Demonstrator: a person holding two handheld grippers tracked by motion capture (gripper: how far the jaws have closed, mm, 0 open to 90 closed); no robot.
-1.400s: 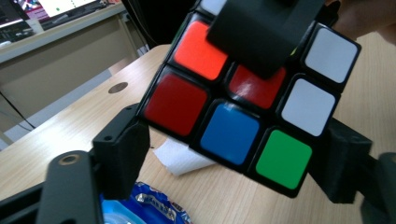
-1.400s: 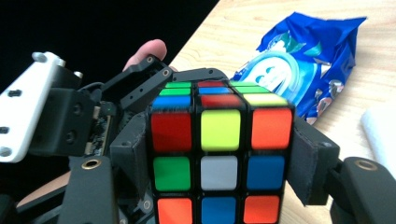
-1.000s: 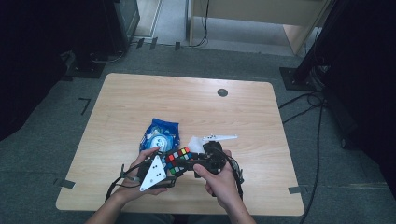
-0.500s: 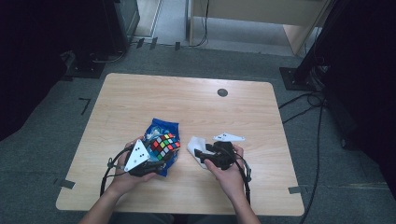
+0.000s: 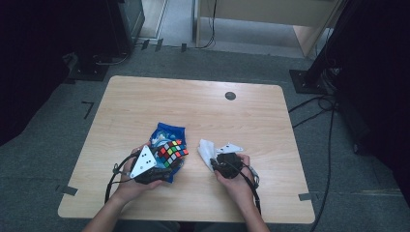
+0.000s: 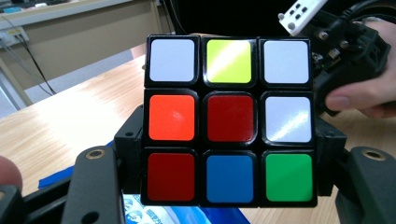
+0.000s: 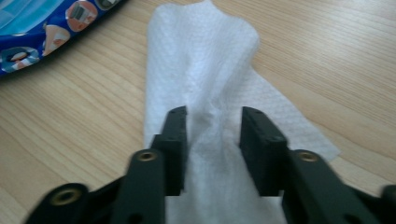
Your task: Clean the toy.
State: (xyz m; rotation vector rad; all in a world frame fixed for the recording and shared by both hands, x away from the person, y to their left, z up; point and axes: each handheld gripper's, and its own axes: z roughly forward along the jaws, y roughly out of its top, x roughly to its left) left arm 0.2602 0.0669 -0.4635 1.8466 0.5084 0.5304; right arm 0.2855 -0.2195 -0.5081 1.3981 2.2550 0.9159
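Note:
A scrambled Rubik's cube is clamped between the jaws of my left gripper, held just above a blue printed packet. In the left gripper view the cube shows white, yellow, orange, red, blue and green stickers. A white tissue lies on the table to the right of the packet. My right gripper stands open low over that tissue, one jaw on each side of a raised fold in it.
The wooden table has a small dark round plug near its far edge. The blue packet lies just left of the tissue. Cables trail from both grippers toward the near edge. Dark stands and cables sit on the floor around the table.
The two grippers were together at the cube. My right gripper has moved away to the right with the tissue, which now lies on the table; my left gripper has shifted left with the cube.

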